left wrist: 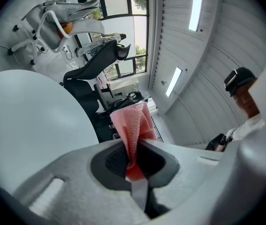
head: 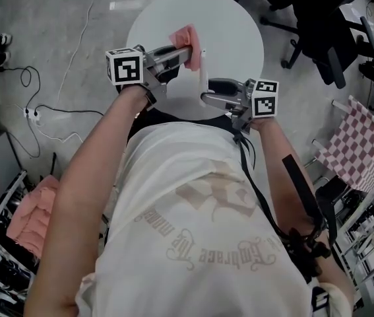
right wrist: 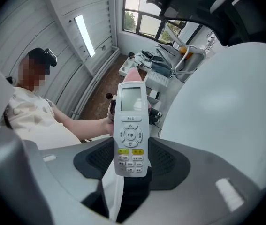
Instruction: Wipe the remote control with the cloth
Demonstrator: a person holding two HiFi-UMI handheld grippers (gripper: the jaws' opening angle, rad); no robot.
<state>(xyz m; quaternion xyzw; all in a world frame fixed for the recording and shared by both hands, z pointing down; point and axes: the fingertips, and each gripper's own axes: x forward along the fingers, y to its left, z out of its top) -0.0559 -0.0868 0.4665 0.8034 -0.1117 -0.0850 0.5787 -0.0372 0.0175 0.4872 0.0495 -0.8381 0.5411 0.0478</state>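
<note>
The left gripper [head: 184, 57] is clamped on a pink cloth [head: 188, 38]. In the left gripper view its jaws are drawn in tight on the cloth's [left wrist: 133, 125] lower end, and the rest sticks up past the tips as a folded bunch. The right gripper [head: 208, 91] has hold of a white remote [head: 204, 71]. In the right gripper view its jaws stand fairly wide, pressed on the two sides of the remote's [right wrist: 132, 130] bottom end, with the buttons and screen facing the camera. From the head view both grippers are raised over the near edge of a round white table [head: 229, 18], tips pointing toward each other. The remote stands upright between them, off the tabletop. The cloth is just beside the remote's top end, on its far side; in the right gripper view a pink corner [right wrist: 133, 75] peeks over the top of the remote. Whether the two touch I cannot tell.
</note>
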